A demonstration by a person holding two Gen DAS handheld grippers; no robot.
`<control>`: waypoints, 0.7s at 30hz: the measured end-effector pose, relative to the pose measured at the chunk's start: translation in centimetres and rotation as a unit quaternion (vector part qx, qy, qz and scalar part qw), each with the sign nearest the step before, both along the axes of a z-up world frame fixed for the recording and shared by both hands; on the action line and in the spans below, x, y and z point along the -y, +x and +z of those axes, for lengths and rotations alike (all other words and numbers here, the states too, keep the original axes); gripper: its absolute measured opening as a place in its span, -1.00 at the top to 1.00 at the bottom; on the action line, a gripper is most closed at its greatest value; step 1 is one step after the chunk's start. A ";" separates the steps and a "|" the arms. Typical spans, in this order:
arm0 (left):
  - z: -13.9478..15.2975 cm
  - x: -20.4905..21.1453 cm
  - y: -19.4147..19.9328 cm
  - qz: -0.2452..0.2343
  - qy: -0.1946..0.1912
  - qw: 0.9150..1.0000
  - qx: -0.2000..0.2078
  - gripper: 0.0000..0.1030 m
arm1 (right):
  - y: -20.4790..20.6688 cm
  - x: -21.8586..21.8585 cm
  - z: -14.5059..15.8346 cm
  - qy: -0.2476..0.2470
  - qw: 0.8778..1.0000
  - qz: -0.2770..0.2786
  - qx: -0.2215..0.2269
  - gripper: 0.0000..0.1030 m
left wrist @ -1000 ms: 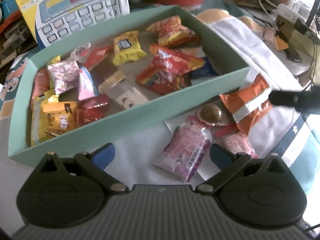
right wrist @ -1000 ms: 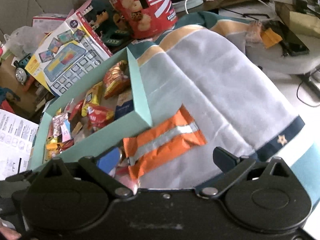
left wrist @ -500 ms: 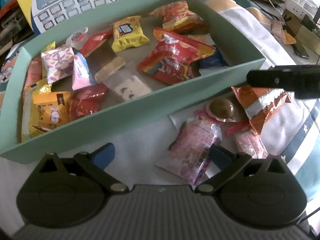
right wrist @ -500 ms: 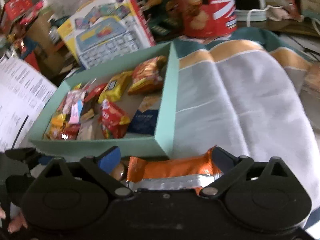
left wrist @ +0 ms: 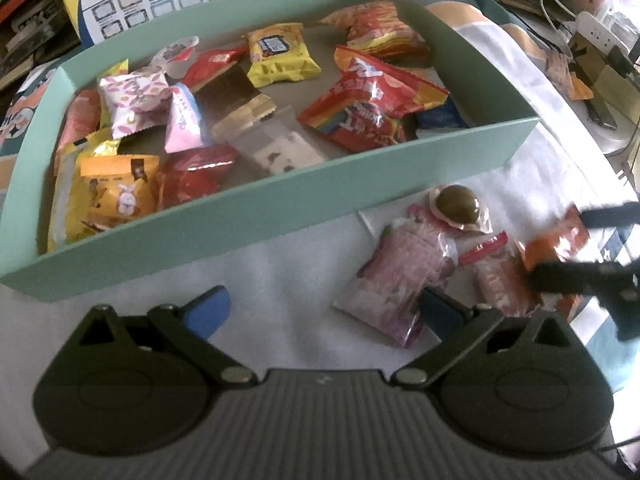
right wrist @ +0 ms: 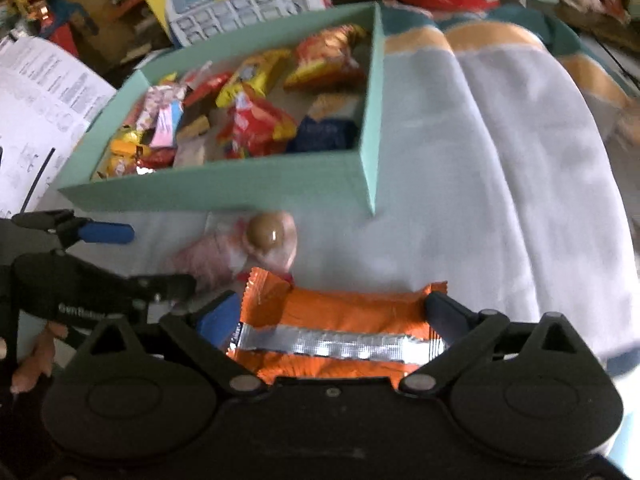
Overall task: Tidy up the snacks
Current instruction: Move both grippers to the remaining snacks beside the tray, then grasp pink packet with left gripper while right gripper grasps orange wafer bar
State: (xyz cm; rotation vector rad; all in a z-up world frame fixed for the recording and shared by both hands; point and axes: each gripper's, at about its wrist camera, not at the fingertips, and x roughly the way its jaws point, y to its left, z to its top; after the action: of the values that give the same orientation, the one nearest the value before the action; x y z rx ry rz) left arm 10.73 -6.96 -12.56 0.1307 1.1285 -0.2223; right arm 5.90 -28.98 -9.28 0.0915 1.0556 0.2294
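While the shiny orange snack packet with a silver stripe (right wrist: 340,332) lies on the pale cloth (right wrist: 500,184) by the green cardboard box (right wrist: 224,184), the right gripper (right wrist: 332,316) fingers sit at its two ends; the left gripper (left wrist: 320,312) is spread wide over the cloth

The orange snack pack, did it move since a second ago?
Yes. The orange snack pack lay slanted beside the green box corner; now it sits crosswise between the right hand-held gripper fingers, nearer the camera and farther from that corner.

Orange silver-striped snack packet (right wrist: 336,332) flat beside mint box (right wrist: 224,188).
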 end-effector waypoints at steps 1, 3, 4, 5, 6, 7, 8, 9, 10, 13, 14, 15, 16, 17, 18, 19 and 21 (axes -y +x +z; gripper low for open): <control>0.0 0.0 0.0 0.000 -0.001 1.000 0.001 -1.00 | -0.6 -0.1 0.0 0.005 1.000 -0.003 -0.004 -0.96; 0.1 0.1 0.0 -0.003 -0.005 1.000 0.005 -1.00 | -1.7 0.0 0.1 0.006 1.000 -0.007 -0.008 -0.96; 0.1 0.2 0.0 -0.007 -0.008 1.000 0.007 -1.00 | -2.1 0.1 0.2 0.007 1.000 -0.010 -0.008 -0.95; 0.2 0.5 0.0 -0.012 -0.011 1.000 0.010 -0.99 | -2.4 0.3 0.5 0.009 1.000 -0.014 -0.004 -0.95; 0.2 0.9 0.0 -0.020 -0.013 1.000 0.015 -0.95 | -2.5 0.6 0.7 0.009 1.000 -0.019 -0.001 -0.95; 0.2 1.4 0.1 -0.029 -0.015 0.999 0.022 -0.89 | -2.6 0.9 0.9 0.005 1.000 -0.029 0.002 -0.95; 0.3 2.0 0.2 -0.039 -0.014 0.999 0.029 -0.74 | -2.9 1.4 1.0 0.004 0.999 -0.039 0.005 -0.95; 0.2 2.5 0.2 -0.048 -0.014 0.998 0.032 -0.58 | -3.1 1.9 1.1 0.005 0.999 -0.050 0.007 -0.95; 0.1 3.1 0.3 -0.061 -0.017 0.997 0.034 -0.47 | -3.3 2.4 1.3 0.007 0.998 -0.060 0.011 -0.94; 0.4 4.3 -0.5 -0.097 -0.003 0.994 0.058 0.19 | -4.1 2.9 1.8 0.015 0.998 -0.058 0.027 -0.94; 0.4 4.3 -0.5 -0.097 -0.003 0.994 0.055 0.28 | -4.4 2.8 1.9 0.012 0.999 -0.045 0.028 -0.94; 0.6 4.0 -0.6 -0.091 -0.008 0.994 0.055 0.36 | -4.8 2.6 2.0 0.005 0.999 -0.029 0.027 -0.94; 0.7 3.4 -0.4 -0.081 -0.018 0.995 0.047 0.37 | -5.0 2.1 2.0 -0.010 1.000 -0.007 0.026 -0.93; 0.8 2.7 -0.2 -0.067 -0.026 0.997 0.038 0.38 | -5.3 1.7 2.0 -0.029 0.999 0.011 0.024 -0.88; 0.8 2.1 -0.1 -0.056 -0.029 0.997 0.035 0.39 | -5.7 1.5 2.0 -0.048 0.998 0.028 0.022 -0.83; 0.8 1.4 -0.1 -0.046 -0.030 0.998 0.034 0.39 | -6.0 1.3 2.0 -0.061 0.997 0.036 0.023 -0.67; 0.8 0.3 -0.1 -0.031 -0.036 0.998 0.029 0.37 | -6.5 0.8 1.7 -0.090 0.995 0.043 0.027 -0.17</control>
State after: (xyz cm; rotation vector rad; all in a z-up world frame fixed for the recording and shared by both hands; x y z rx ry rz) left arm 10.59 -7.22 -11.75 0.1076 1.0580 -0.3111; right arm -0.62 -29.82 -7.58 -0.1216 1.0236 0.2132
